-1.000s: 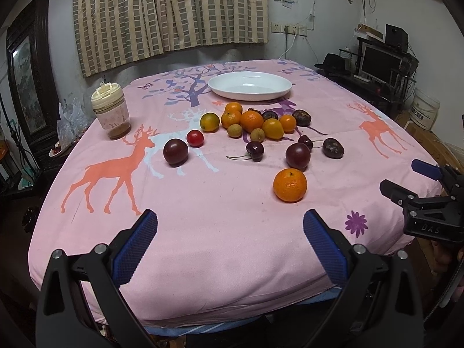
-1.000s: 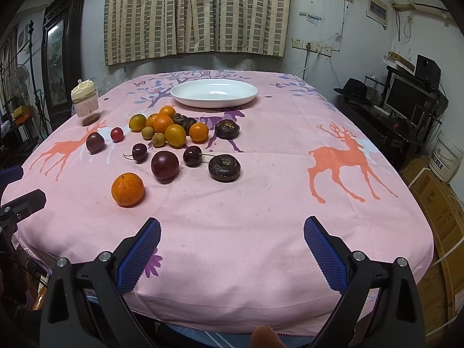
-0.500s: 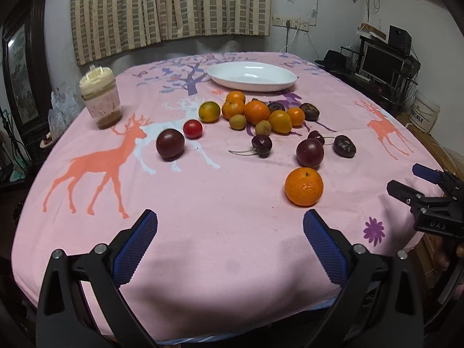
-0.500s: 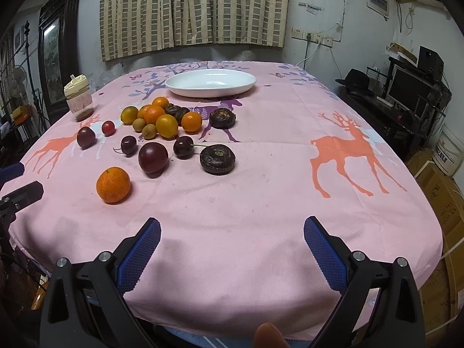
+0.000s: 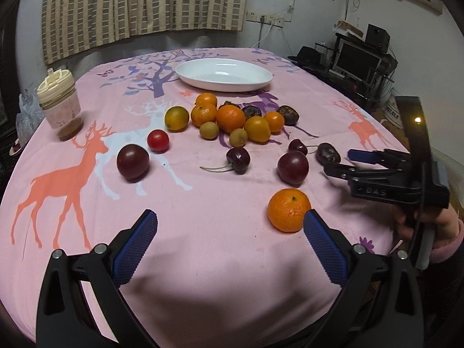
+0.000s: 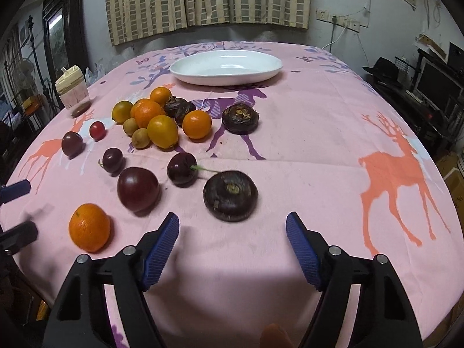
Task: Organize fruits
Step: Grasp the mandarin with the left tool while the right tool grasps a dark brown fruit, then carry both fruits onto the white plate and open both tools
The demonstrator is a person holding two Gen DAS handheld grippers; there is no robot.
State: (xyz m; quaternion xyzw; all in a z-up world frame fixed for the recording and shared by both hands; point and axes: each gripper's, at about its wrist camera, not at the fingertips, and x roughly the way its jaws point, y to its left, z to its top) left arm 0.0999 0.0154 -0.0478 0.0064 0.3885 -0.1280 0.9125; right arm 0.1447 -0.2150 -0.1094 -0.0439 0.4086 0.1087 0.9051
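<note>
Two ribbed-pad tools gaping; wrinkled round chestnut [image 6: 230, 195] ahead.

Both the left tool [image 5: 230, 227] and the right tool [image 6: 232, 232] hover with jaws spread wide, gripping nothing.

Left hand-held gripper [image 5: 230, 233] over near edge of worktop [image 5: 203, 232], jaws wide apart, nothing between. Lone mandarin [image 5: 289, 210] just beside its right pad. Right hand-held gripper [image 5: 340, 162] at right, side-on, jaws parted, near dark water chestnut [image 5: 328, 153]. Two dark plums [image 5: 132, 161] [image 5: 293, 167], cherry [image 5: 238, 160], red tomato [image 5: 158, 141]. Citrus cluster [image 5: 232, 119] mid-worktop. White oval dish [image 5: 224, 74] beyond, empty. Lidded cup [image 5: 60, 104] far left.
</note>
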